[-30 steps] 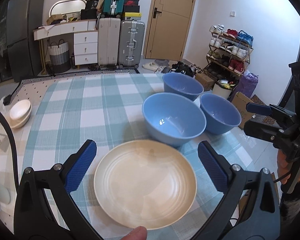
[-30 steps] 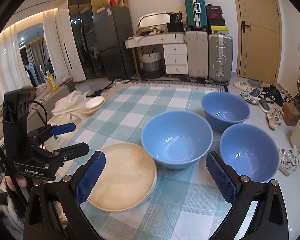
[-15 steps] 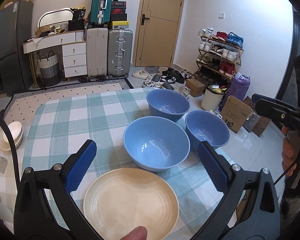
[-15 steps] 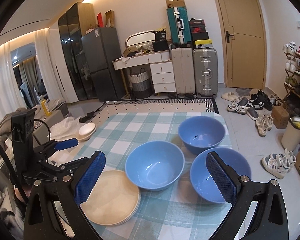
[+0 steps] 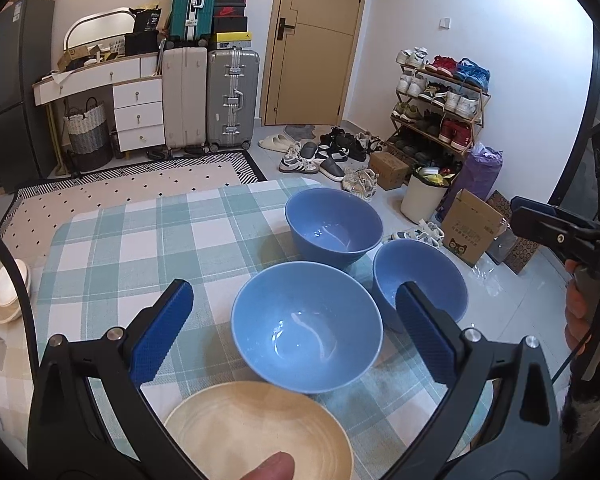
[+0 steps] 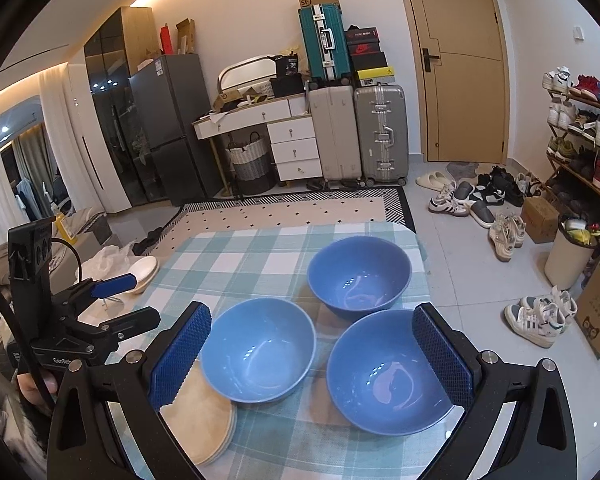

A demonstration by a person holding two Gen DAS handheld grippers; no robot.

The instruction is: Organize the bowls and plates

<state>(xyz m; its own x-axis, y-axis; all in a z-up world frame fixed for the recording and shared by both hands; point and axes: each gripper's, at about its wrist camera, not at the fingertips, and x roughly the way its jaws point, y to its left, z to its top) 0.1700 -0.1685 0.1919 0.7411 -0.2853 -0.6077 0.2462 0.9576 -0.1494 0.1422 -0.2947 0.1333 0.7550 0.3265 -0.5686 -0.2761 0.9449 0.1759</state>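
Note:
Three blue bowls stand on the checked tablecloth (image 5: 112,248): a near one (image 5: 306,332) (image 6: 258,348), a far one (image 5: 334,228) (image 6: 358,276) and a right one (image 5: 420,276) (image 6: 388,372). A stack of cream plates (image 5: 256,432) (image 6: 204,420) lies at the near edge. My left gripper (image 5: 294,328) is open and empty, raised above the near bowl and the plates. My right gripper (image 6: 310,356) is open and empty, raised above the near and right bowls. The left gripper also shows in the right wrist view (image 6: 120,300).
Small cream bowls (image 5: 8,292) (image 6: 142,272) sit off the table's left side. The table's right edge drops to a tiled floor with shoes (image 6: 536,316), a bin (image 5: 424,196) and a cardboard box (image 5: 474,228). Suitcases (image 5: 230,96) stand far behind.
Both grippers have pulled back and risen, still open. The bowls and plates look smaller and lower in view. Nothing on the table has moved.

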